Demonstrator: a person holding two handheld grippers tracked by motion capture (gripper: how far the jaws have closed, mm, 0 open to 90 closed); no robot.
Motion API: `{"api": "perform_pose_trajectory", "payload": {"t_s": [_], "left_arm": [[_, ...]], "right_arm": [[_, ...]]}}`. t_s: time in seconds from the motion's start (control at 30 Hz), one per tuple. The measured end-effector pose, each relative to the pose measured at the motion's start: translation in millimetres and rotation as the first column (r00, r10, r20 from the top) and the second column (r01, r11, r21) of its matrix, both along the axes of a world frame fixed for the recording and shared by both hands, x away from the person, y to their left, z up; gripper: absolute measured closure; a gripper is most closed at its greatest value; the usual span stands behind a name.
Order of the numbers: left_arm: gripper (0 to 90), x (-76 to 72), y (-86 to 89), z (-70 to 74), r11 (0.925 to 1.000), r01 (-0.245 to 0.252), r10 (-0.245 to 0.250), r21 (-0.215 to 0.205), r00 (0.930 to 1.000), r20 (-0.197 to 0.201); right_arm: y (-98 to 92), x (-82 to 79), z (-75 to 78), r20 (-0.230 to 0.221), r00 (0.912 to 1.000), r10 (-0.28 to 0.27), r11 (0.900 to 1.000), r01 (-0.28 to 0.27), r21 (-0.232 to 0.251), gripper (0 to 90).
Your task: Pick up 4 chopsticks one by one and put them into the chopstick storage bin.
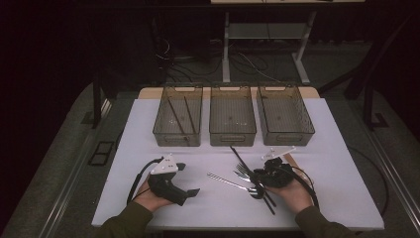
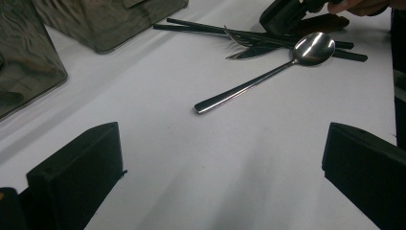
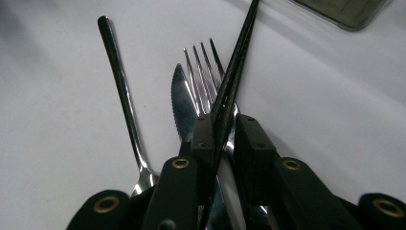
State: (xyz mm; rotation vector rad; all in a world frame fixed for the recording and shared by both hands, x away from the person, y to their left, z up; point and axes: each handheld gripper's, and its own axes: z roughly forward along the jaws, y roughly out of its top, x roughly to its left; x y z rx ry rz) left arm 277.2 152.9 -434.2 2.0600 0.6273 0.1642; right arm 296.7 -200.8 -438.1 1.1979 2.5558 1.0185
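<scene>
A cutlery pile lies on the white table (image 1: pixel 317 148) at front right: a fork (image 3: pixel 201 81), a serrated knife (image 3: pixel 179 105), a spoon (image 2: pixel 313 48) and black chopsticks (image 1: pixel 240 157). My right gripper (image 3: pixel 224 120) sits low over the pile. One black chopstick (image 3: pixel 237 62) runs between its jaws, which stand narrowly apart, with a thin sliver of light beside the right one. The chopstick rests across the fork and knife. My left gripper (image 1: pixel 188 178) rests at front left, its jaws wide open (image 2: pixel 220 158) with bare table between them, pointing toward the spoon.
Three clear bins stand in a row at the back of the table: the left bin (image 1: pixel 177 135) holds two dark sticks (image 1: pixel 181 116), and I see nothing in the middle bin (image 1: pixel 233 135) or the right bin (image 1: pixel 287 135). Table legs and cables lie beyond.
</scene>
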Motion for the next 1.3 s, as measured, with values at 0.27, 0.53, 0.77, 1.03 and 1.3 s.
{"api": "perform_pose_trajectory", "payload": {"t_s": [0.27, 0.53, 0.77, 1.03, 1.3], "left_arm": [[0.0, -0.1, -0.1, 0.0, 1.0000, 0.000, 0.000, 0.001, 1.0000, 0.000], [0.0, 0.0, -0.3, 0.0, 1.0000, 0.002, -0.002, 0.002, 1.0000, -0.001], [0.0, 0.0, -0.2, 0.0, 1.0000, 0.003, -0.003, 0.002, 1.0000, 0.000], [0.0, 0.0, -0.2, 0.0, 1.0000, 0.003, -0.003, 0.002, 1.0000, 0.000], [0.0, -0.1, 0.2, 0.3, 1.0000, 0.002, -0.002, 0.000, 1.0000, 0.000]], "right_arm": [[3.5, 3.9, -1.6, 0.013, 0.9998, -0.018, 1.000, 0.018, -0.006, 78.7], [5.1, 3.6, -2.7, 0.021, 0.9994, -0.026, 1.000, 0.026, -0.004, 80.5], [8.0, 1.5, -2.4, 0.025, 0.9994, -0.026, 1.000, 0.026, -0.015, 83.5], [9.7, -0.9, -0.9, 0.016, 0.9996, -0.024, 0.999, 0.024, -0.027, 83.3], [8.3, -0.6, -0.5, 0.015, 0.9993, -0.035, 0.999, 0.036, -0.023, 84.8]]}}
